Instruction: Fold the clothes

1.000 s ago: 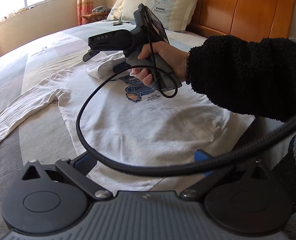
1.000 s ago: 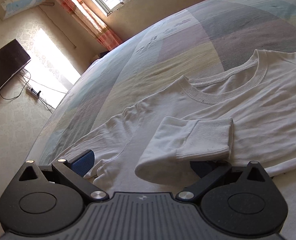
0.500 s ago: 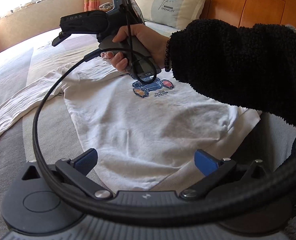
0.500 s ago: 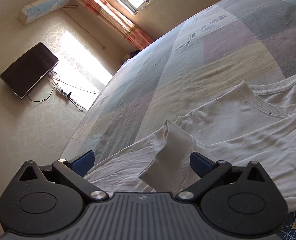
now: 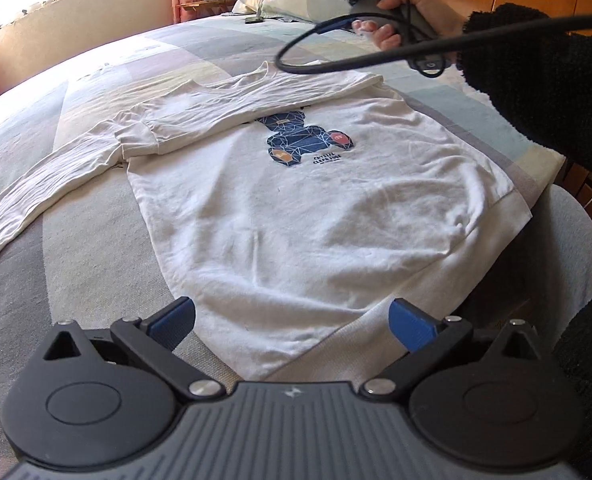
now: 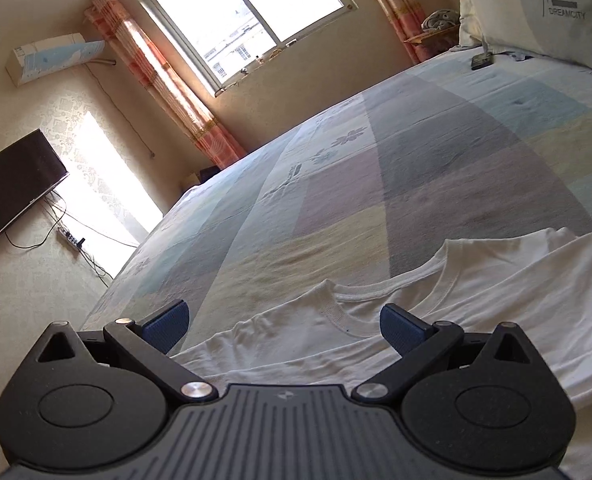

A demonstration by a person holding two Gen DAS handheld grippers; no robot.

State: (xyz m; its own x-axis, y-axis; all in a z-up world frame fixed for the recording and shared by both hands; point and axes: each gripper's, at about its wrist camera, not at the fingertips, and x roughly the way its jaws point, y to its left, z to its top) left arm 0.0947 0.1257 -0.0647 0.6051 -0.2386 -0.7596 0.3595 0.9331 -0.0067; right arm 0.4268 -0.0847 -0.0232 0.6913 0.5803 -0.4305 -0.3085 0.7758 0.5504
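- The white sweatshirt (image 5: 296, 208) lies flat on the bed (image 5: 76, 264), print side up, with its hem near the left camera and its collar at the far end. This spread position gives straight edges for folding.
- One sleeve (image 5: 236, 116) is laid across the chest, its cuff resting near the left shoulder, just above the blue print (image 5: 303, 140). It lies as a folded-in sleeve would lie.
- The other sleeve (image 5: 36, 196) stretches out to the left over the bed, so the folding seems only partly done.
- The left hand-held gripper (image 5: 292, 320) hovers low over the hem with its fingers spread apart and nothing between them; probably it is placed there to be ready for the lower edge.
- The right hand-held gripper (image 6: 282, 324) is raised above the collar (image 6: 391, 300), fingers apart, carrying no cloth. In the left view a hand (image 5: 411, 8) in a dark sleeve holds it high at the far right.
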